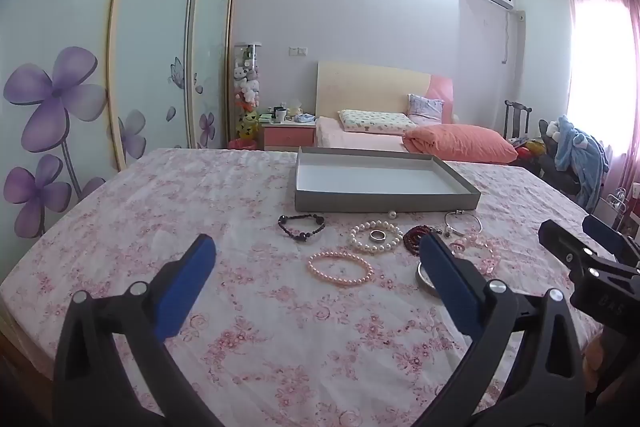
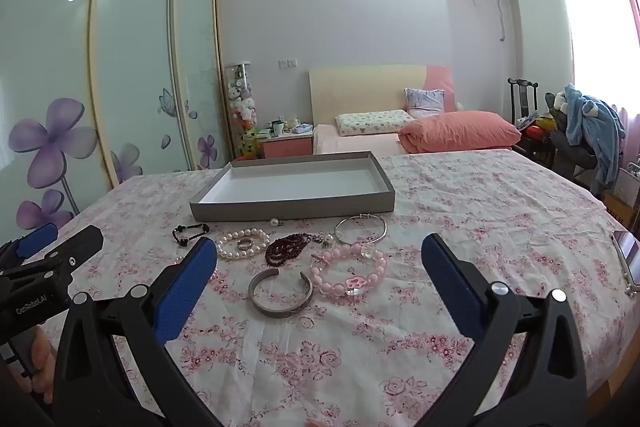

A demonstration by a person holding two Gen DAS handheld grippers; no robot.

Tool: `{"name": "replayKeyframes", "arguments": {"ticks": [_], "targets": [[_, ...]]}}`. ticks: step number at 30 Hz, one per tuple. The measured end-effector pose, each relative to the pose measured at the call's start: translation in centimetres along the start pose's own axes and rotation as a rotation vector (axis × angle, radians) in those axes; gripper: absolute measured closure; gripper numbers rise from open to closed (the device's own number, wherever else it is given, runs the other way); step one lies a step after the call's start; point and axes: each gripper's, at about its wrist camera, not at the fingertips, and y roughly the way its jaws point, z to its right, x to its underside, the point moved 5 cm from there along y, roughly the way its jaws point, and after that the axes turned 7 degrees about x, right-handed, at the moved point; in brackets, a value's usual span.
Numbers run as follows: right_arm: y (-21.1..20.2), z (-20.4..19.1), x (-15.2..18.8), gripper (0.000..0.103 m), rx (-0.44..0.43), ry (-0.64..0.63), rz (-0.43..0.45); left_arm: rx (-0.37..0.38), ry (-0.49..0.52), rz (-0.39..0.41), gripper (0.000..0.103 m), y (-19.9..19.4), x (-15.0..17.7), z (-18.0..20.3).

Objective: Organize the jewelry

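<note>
An empty grey tray point(image 1: 384, 201) point(image 2: 292, 209) sits on the floral cloth. In front of it lie a black bead bracelet point(image 1: 301, 225) point(image 2: 191, 233), a white pearl bracelet point(image 1: 376, 237) point(image 2: 243, 243) with a silver ring inside, a dark red bead strand point(image 2: 286, 247), a thin silver bangle point(image 2: 361, 230), a pink pearl bracelet point(image 1: 340, 267), a chunky pink bead bracelet point(image 2: 348, 273) and a silver cuff point(image 2: 280, 294). My left gripper point(image 1: 316, 247) is open, above the pink pearl bracelet. My right gripper point(image 2: 320, 251) is open, above the cuff and chunky pink bracelet.
A loose pearl point(image 2: 275, 222) lies by the tray's front wall. A phone point(image 2: 630, 255) lies at the cloth's right edge. A bed with pillows point(image 2: 460, 133), a nightstand and a chair with clothes stand behind. Sliding wardrobe doors are on the left.
</note>
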Motion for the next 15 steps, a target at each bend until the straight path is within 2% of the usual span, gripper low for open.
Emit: {"name": "replayKeyframes", "arguments": {"ticks": [15], "targets": [[0.22, -0.12, 0.25, 0.002, -0.001, -0.002, -0.009, 0.0, 0.001, -0.003, 0.004, 0.01, 0.02, 0.01]]}}
